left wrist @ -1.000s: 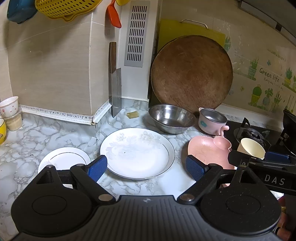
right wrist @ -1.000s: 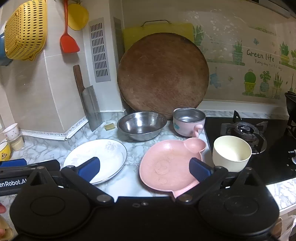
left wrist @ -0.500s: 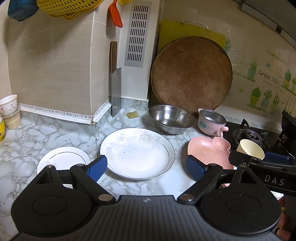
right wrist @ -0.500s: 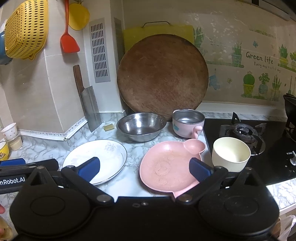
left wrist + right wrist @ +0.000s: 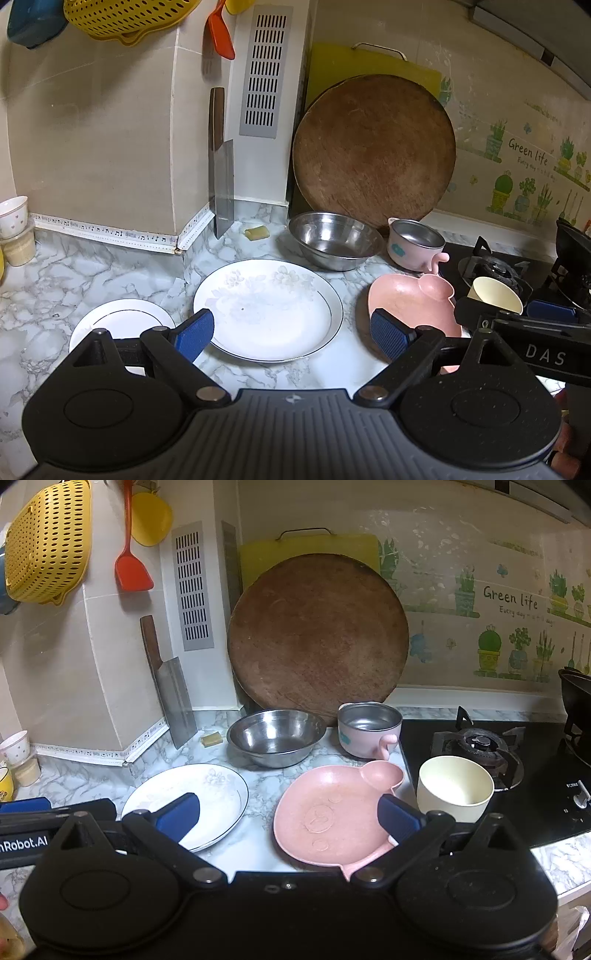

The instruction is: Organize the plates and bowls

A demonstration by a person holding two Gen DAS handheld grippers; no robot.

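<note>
Almost nothing is seen to have changed over the last second: the left gripper (image 5: 291, 332) and right gripper (image 5: 288, 818) are held wide apart and empty. The large white floral plate (image 5: 267, 308) lies at frame centre, the pink pig-shaped plate (image 5: 332, 818) lower centre; sorting appears unstarted.

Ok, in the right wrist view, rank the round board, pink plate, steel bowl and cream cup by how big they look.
1. Round board
2. Pink plate, though it lies nearer the camera
3. Steel bowl
4. Cream cup
</note>
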